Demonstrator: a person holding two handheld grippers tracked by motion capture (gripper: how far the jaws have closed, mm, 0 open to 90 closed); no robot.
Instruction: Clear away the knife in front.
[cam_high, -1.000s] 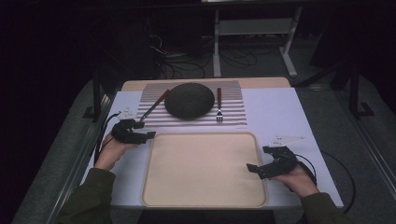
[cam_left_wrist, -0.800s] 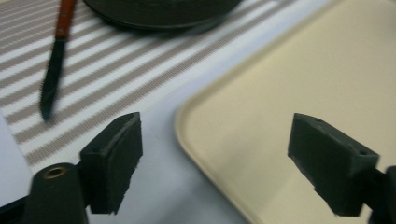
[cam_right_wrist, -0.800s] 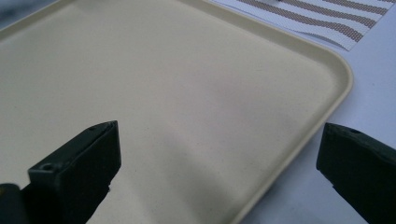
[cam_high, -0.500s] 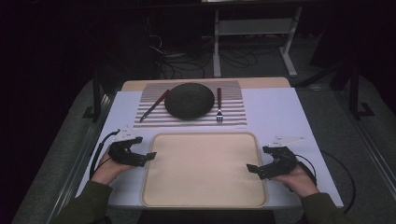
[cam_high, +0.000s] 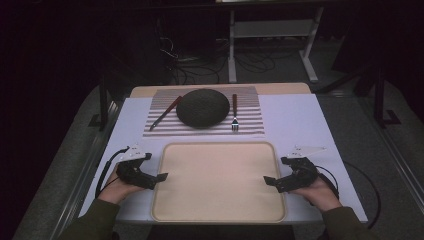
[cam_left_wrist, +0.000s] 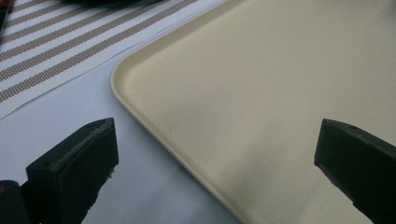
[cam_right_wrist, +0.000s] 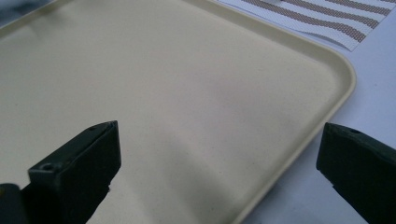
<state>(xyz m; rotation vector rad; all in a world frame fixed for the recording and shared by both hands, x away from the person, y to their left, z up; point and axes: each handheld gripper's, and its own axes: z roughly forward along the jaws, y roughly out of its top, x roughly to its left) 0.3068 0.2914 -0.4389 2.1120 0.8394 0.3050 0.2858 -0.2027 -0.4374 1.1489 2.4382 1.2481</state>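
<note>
Each hand wears an olive-green sleeve. The left black two-jaw gripper (cam_high: 159, 177) and right black two-jaw gripper (cam_high: 269, 181) carry grey three-cornered top plates, black trailing cables, and blocky matte jaws with small holes.

Flat cream plastic tray (cam_high: 218, 180) bare across its whole surface; free passage above it from either side. Left hand-held gripper (cam_high: 159, 177) and right hand-held gripper (cam_high: 268, 181) flank its side rims, jaws wide, nothing between. Beyond the far rim: dark round woven dish (cam_high: 203, 107), red-handled knife (cam_high: 166, 113), red-handled fork (cam_high: 234, 111) crowding the striped placemat (cam_high: 250, 125). White table (cam_high: 295, 125) margins open.
</note>
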